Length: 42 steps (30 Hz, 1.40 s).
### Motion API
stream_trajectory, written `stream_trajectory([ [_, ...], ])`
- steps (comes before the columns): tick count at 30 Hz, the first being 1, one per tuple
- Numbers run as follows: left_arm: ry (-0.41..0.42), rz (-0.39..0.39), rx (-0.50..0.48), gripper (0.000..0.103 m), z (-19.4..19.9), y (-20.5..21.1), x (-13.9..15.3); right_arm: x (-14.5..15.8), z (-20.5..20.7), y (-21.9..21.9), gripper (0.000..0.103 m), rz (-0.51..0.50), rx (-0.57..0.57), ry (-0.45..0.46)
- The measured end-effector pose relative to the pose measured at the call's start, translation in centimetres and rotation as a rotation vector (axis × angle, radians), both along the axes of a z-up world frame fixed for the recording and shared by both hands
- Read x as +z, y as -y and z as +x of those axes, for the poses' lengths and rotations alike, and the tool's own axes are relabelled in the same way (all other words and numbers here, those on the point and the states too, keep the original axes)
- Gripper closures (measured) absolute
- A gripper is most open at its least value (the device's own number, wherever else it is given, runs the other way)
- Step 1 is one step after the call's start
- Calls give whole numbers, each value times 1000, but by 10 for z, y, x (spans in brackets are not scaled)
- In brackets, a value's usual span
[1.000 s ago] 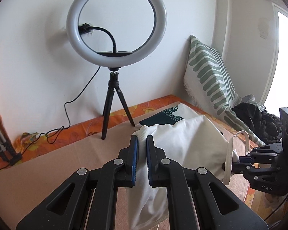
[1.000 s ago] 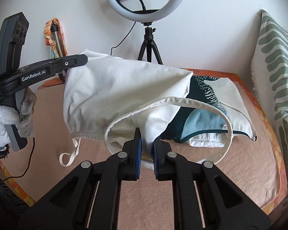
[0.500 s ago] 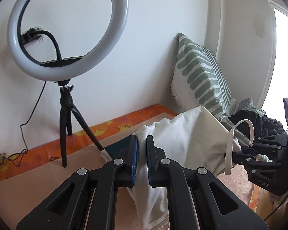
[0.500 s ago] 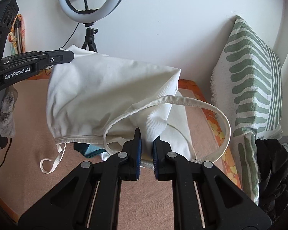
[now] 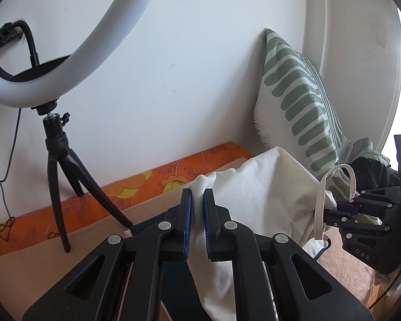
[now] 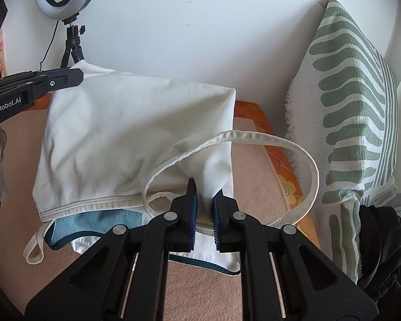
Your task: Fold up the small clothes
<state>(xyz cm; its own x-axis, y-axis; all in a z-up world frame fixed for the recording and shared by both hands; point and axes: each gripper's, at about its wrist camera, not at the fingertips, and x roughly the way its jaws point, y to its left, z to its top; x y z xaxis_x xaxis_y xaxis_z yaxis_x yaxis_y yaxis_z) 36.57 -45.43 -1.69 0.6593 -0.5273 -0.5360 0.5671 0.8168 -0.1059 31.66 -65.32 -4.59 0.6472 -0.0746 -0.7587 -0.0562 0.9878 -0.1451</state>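
A white strappy top [image 6: 125, 131] hangs in the air, stretched between both grippers above the bed. My left gripper [image 5: 197, 200] is shut on one corner of the top [image 5: 259, 187]. My right gripper [image 6: 203, 198] is shut on the opposite edge, with a loose shoulder strap [image 6: 302, 160] looping past it. The left gripper also shows in the right wrist view [image 6: 74, 76], and the right gripper in the left wrist view [image 5: 331, 211]. A folded white and teal garment [image 6: 99, 222] lies on the bed under the top.
A ring light on a black tripod [image 5: 58, 160] stands at the back by the wall. A green striped pillow [image 6: 355, 101] leans on the wall at the right. Dark clothes [image 6: 382, 243] are piled beside it. The bed has a beige cover [image 6: 227, 289] with an orange floral border [image 5: 152, 182].
Both grippers have carried the white top to the right, toward the pillow. The ring light has slid left in both views. Both grips are unchanged.
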Motion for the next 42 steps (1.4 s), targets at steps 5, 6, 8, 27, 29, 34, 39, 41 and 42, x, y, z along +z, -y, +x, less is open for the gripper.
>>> stream_trajectory([
  [5, 3, 47, 21, 96, 12, 10, -11, -17, 13, 11, 92, 40, -20, -25],
  [6, 5, 59, 26, 96, 14, 12, -13, -20, 15, 12, 92, 42, -26, -33],
  [8, 3, 85, 37, 94, 18, 16, -16, -23, 18, 16, 92, 26, -58, -43],
  [27, -12, 109, 69, 22, -7, 1, 7, 10, -22, -1, 21, -7, -81, -4],
  [29, -3, 120, 69, 21, -14, -2, 13, 18, -30, -7, 20, -14, -81, 7],
  [34, 16, 112, 66, 21, -34, -15, 32, 39, -47, -18, 14, -8, -89, 42],
  [39, 31, 102, 74, 21, -57, -37, 51, 62, -73, -38, 12, -24, -102, 76],
  [41, 37, 103, 76, 21, -68, -47, 57, 72, -83, -47, 12, -32, -109, 97],
  [42, 42, 102, 77, 21, -74, -53, 61, 77, -88, -51, 12, -30, -111, 107],
])
